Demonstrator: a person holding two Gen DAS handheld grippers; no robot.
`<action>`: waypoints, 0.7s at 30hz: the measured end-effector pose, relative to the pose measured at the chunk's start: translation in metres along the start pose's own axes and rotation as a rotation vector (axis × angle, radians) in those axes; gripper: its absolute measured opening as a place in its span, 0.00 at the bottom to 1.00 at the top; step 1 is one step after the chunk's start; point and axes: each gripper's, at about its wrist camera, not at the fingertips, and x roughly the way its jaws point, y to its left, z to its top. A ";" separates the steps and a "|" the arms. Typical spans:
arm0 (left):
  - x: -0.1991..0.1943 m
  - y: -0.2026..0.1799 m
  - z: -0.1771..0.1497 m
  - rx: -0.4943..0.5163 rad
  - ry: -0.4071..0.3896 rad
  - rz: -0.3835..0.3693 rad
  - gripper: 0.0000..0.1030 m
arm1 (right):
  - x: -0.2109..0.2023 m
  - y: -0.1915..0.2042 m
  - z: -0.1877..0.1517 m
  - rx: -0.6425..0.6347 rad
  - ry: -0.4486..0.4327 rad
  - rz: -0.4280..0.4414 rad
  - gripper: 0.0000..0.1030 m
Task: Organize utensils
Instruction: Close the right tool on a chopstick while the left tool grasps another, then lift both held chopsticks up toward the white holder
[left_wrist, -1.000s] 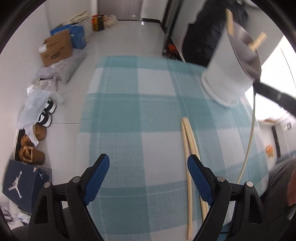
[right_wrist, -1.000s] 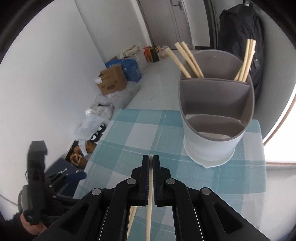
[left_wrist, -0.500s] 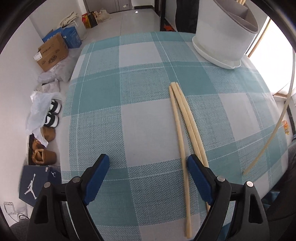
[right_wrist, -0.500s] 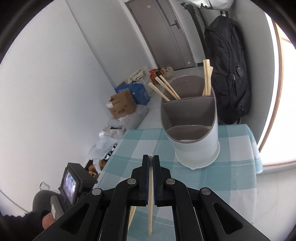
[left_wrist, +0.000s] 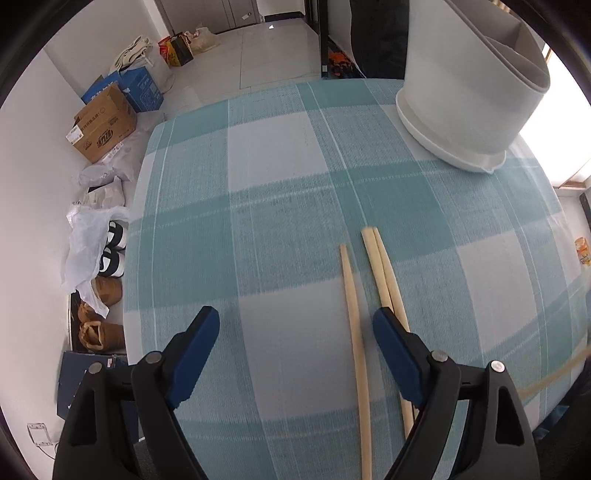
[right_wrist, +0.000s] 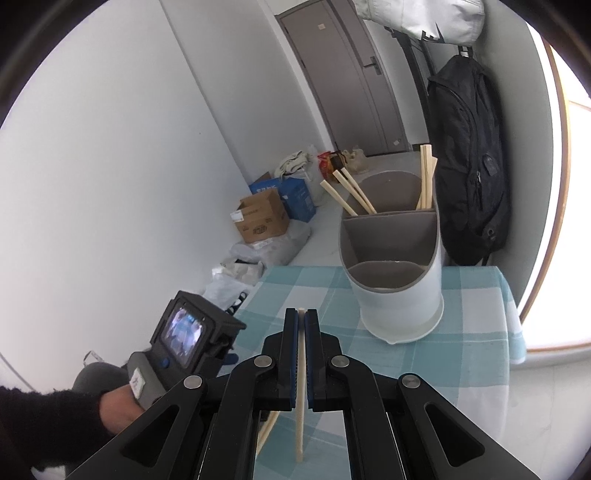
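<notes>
**Chopsticks on the checked cloth, one clamped aloft**

Chopsticks lie under the left gripper (left_wrist: 295, 325) in the left wrist view: a single chopstick (left_wrist: 355, 332) runs lengthwise between its blue pads, nearer the right-hand one, with neither pad touching it. The jaws stand wide and have just been closing a little. A pair of chopsticks (left_wrist: 384, 273) lies side by side, touching, just beyond that right-hand pad and partly hidden beneath it. All three rest on the teal-and-white checked tablecloth (left_wrist: 280, 206). Ahead of the gripper and off to its right stands the white utensil holder (left_wrist: 465, 110), upright on the cloth, well apart from the chopsticks.

In the right wrist view, the right gripper (right_wrist: 301, 332) is closed tight on a held chopstick (right_wrist: 300, 406), which runs along the narrow slit between the fingers and pokes out a touch past their tips. Ahead and slightly right sits the utensil holder (right_wrist: 399, 295), its divided inside showing; chopsticks in the holder (right_wrist: 351, 195) lean out of its far compartment. To the gripper's left, a person's hand (right_wrist: 118, 406) in a dark sleeve grips the handle of the other gripper.
</notes>
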 end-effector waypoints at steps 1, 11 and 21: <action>0.001 0.000 0.002 0.003 0.001 -0.006 0.73 | 0.000 -0.002 -0.001 0.005 0.001 0.002 0.02; -0.002 -0.021 0.004 0.087 0.019 -0.103 0.02 | 0.000 -0.015 0.000 0.048 0.004 -0.006 0.03; -0.043 0.009 0.007 -0.087 -0.196 -0.166 0.01 | -0.002 -0.014 -0.003 0.049 0.001 -0.028 0.03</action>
